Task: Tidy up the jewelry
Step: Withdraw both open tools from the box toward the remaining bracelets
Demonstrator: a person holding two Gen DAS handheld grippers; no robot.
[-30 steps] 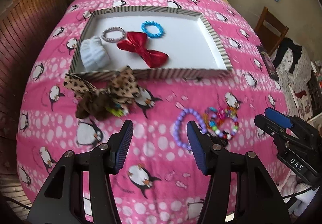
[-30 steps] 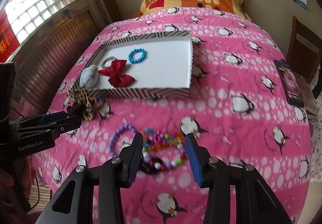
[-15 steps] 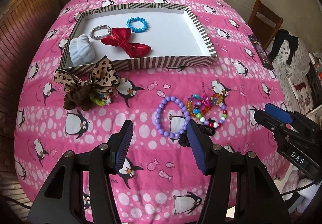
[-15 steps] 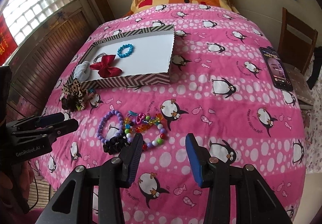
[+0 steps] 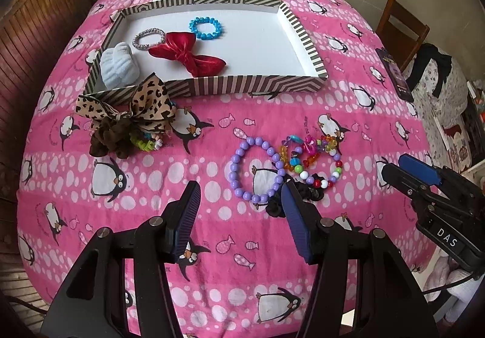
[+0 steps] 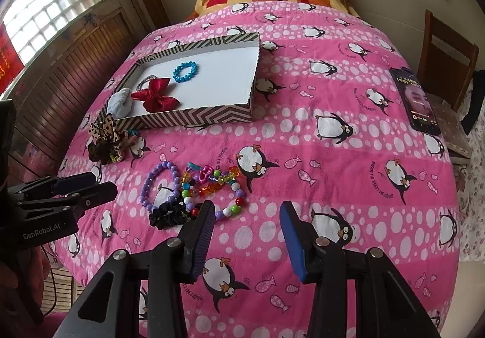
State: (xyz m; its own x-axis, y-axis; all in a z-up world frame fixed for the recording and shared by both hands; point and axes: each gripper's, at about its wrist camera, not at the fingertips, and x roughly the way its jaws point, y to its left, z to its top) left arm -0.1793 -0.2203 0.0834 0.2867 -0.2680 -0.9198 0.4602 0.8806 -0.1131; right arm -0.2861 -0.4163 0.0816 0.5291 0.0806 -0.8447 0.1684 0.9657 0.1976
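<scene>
Jewelry, on a pink penguin blanket (image 5: 212, 247): striped tray (image 5: 257, 84) at the far side, already holding red bow (image 5: 188, 54), blue bracelet (image 5: 206, 27), silver band (image 5: 148, 38). Still loose on the near side, purple bracelet (image 5: 256, 169), multicolor beads (image 5: 315, 162) touching it, black scrunchie (image 6: 169, 213) at their near edge. Leopard bow (image 5: 130, 107) off left, against the tray wall. Left gripper (image 5: 241, 210) wide, empty, just short of purple bracelet, likely nearer. Right gripper (image 6: 245, 231) wide, empty, beads ahead-left.
</scene>
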